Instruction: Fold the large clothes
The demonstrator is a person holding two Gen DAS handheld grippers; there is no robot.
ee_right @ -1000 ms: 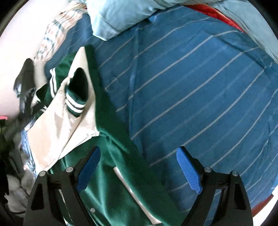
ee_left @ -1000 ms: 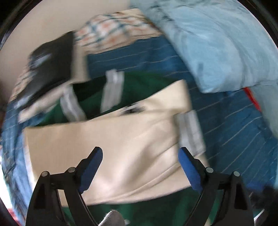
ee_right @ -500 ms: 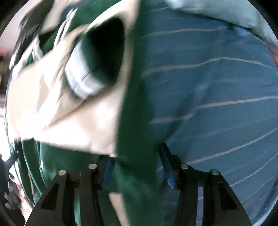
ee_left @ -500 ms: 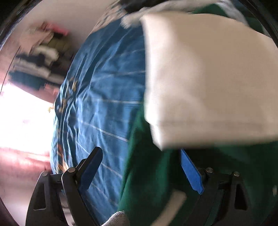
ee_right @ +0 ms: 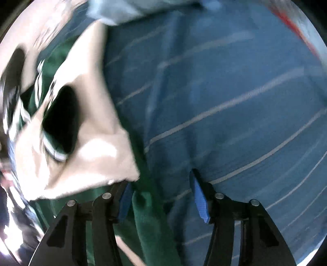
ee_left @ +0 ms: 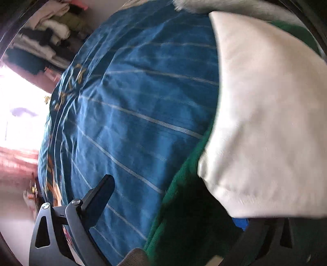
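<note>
A green jacket (ee_left: 179, 235) with cream sleeves (ee_left: 265, 122) lies on a blue striped bedsheet (ee_left: 143, 102). My left gripper (ee_left: 173, 200) points down at the jacket's left edge. Its jaws are opening wide, with the green edge between them but not pinched. A cream sleeve hides most of its right finger. In the right wrist view, my right gripper (ee_right: 161, 184) straddles the jacket's green edge (ee_right: 151, 225) beside a cream sleeve (ee_right: 92, 114) with a striped cuff (ee_right: 59, 126). Its jaws are opening too. The right pad rests over bare sheet, so the cloth is not squeezed.
Light blue bedding (ee_right: 132, 10) lies bunched at the top of the bed, with something red (ee_right: 292, 22) at the far right. Past the bed's left side is a pile of clothes (ee_left: 47, 41) and a bright window area. Bare sheet (ee_right: 224, 102) stretches right of the jacket.
The left gripper swung from above the folded sleeves down to the jacket's left edge. The right gripper sank onto the jacket's right edge, narrowed around the green cloth, then widened a little.
</note>
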